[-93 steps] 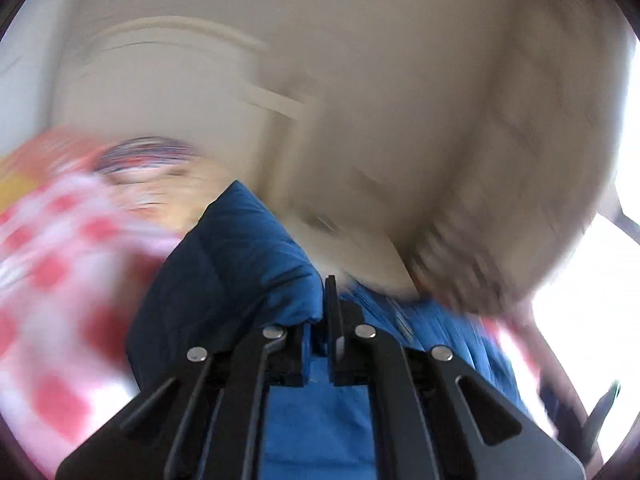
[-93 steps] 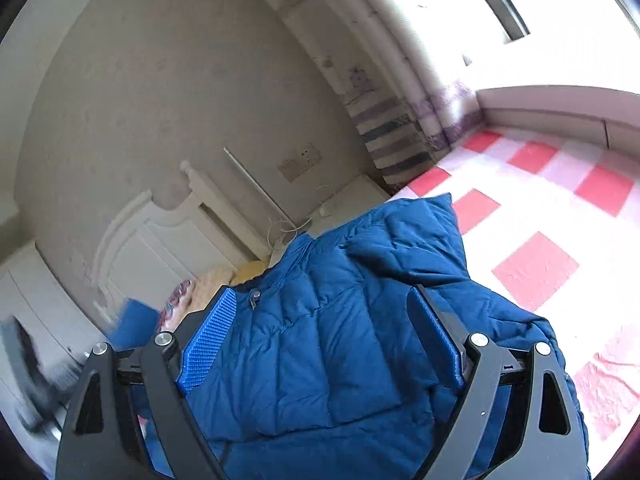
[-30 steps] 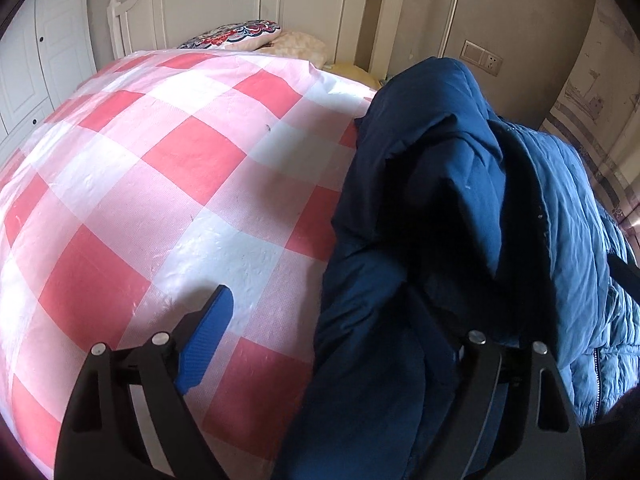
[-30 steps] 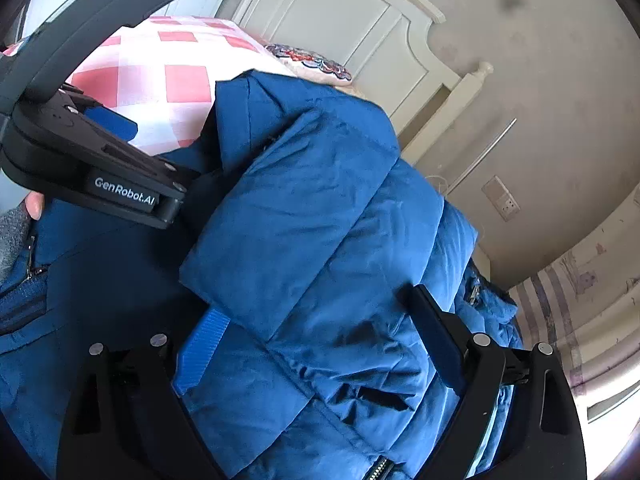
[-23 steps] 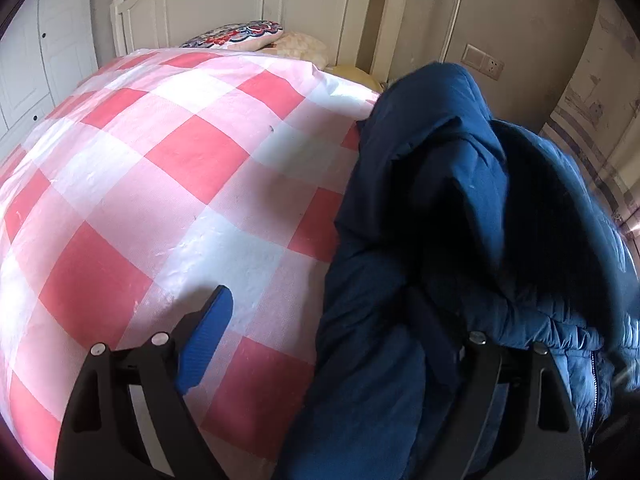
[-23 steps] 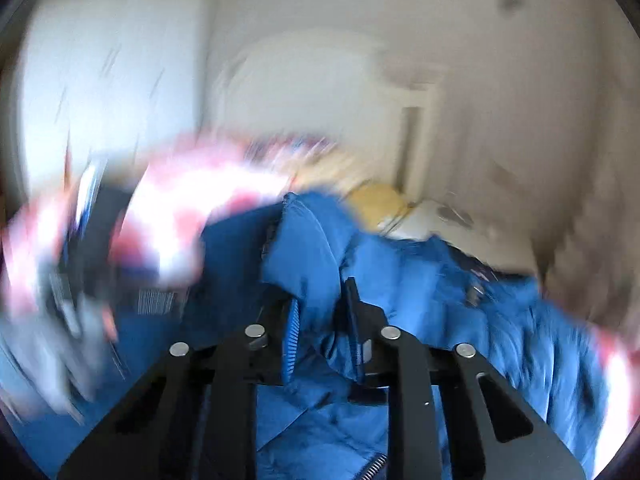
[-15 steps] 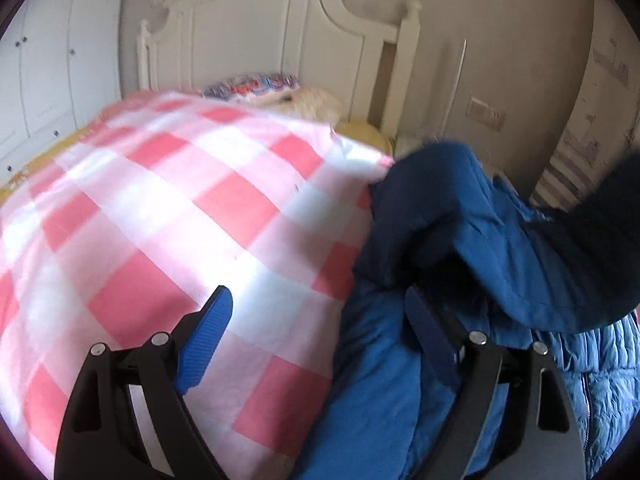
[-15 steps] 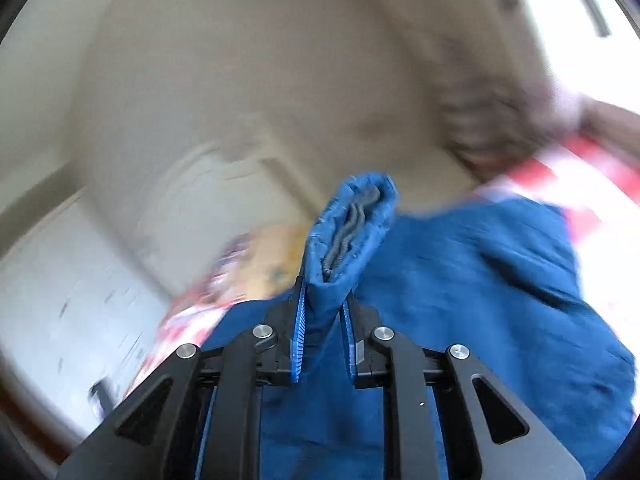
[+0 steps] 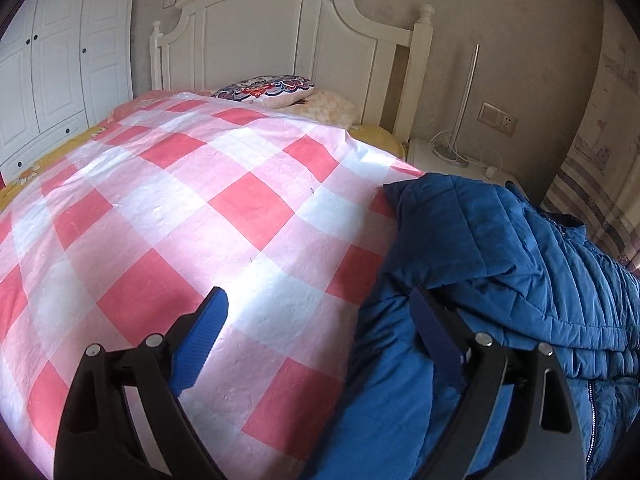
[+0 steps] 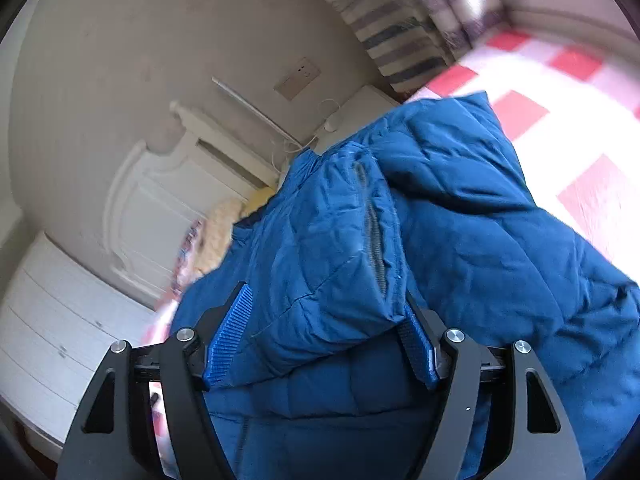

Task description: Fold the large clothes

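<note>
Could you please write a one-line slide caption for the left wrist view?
Open left gripper hovering over the checked bedspread beside a blue puffer jacket.

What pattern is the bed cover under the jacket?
Pink-red and white checks on the bed cover, clearest in the left wrist view.

Bed (image 9: 100,144) under pink-checked cover (image 9: 180,220); blue puffer jacket (image 9: 500,260) on right side, patterned pillow (image 9: 266,86) at headboard.
</note>
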